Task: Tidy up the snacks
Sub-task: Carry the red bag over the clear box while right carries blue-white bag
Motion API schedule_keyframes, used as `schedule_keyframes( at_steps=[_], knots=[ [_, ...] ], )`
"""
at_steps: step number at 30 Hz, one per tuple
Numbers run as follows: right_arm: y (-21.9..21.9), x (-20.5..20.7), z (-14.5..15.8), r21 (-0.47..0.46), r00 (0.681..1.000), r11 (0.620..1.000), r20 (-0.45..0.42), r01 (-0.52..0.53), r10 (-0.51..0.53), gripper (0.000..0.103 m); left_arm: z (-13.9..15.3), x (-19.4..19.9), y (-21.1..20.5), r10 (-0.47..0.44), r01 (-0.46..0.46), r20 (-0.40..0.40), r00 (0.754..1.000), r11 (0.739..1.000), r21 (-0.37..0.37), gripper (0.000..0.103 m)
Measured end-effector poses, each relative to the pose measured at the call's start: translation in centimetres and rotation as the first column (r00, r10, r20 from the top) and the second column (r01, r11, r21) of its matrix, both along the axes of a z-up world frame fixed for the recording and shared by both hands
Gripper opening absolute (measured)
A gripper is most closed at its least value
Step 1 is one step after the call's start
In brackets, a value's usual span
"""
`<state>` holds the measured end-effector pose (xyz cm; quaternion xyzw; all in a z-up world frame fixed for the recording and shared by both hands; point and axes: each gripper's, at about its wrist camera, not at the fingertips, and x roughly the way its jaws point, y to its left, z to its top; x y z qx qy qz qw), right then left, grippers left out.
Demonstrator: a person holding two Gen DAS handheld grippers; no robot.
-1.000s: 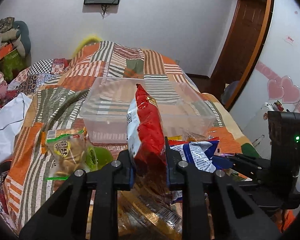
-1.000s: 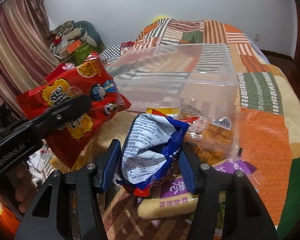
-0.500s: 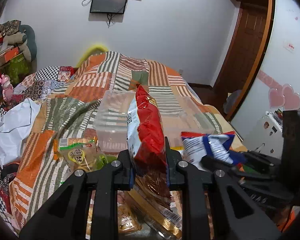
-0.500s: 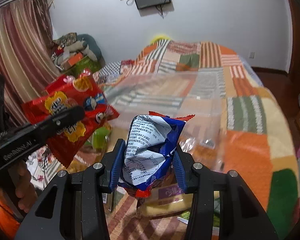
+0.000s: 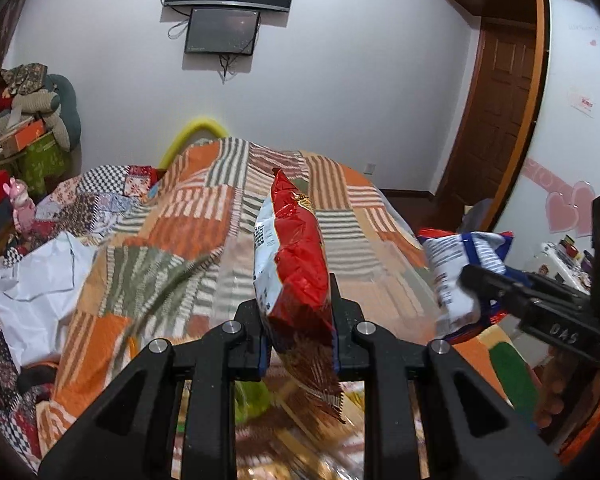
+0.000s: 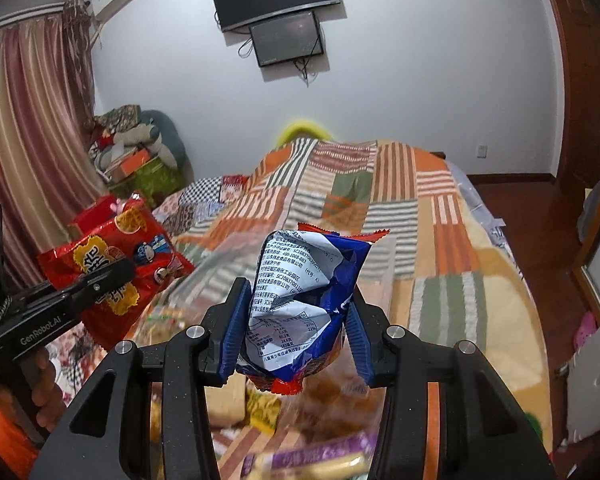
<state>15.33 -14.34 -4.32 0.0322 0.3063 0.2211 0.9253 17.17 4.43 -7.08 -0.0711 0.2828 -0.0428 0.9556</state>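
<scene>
Red snack bag point(image 5: 296, 264): pinched upright by left gripper point(image 5: 298, 332) above the bed point(image 5: 148, 248). Blue snack bag point(image 6: 304, 300): pinched by right gripper point(image 6: 296, 330) alongside, both lifted clear, presumably for sorting.

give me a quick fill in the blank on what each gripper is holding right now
1. The left hand-held gripper is shut on a crinkly ____ foil snack bag.
2. The right hand-held gripper grips a crumpled white and ____ snack packet.
3. Both bags are held above a bed covered by a striped ____ quilt.

Missing words: red; blue; patchwork
</scene>
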Motion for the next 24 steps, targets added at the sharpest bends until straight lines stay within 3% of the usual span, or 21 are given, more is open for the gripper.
schedule_keyframes(
  at_steps=[9,13,24],
  knots=[
    [0.4,2.8,-0.2,-0.014,1.000,1.000,0.005,0.018,-0.018,0.042,-0.9,4.9,1.3,0.018,-0.017,-0.052,0.998,1.000,0.020,0.021],
    [0.7,4.0,-0.9,-0.028,1.000,0.999,-0.010,0.025,-0.025,0.042,-2.6,7.1,1.4,0.007,-0.006,-0.117,0.993,1.000,0.013,0.021],
    [1.6,7.8,-4.0,-0.102,0.991,0.995,-0.135,0.009,-0.023,0.042,-6.4,11.4,0.7,-0.026,0.030,-0.244,0.969,0.999,0.012,0.021]
  ],
)
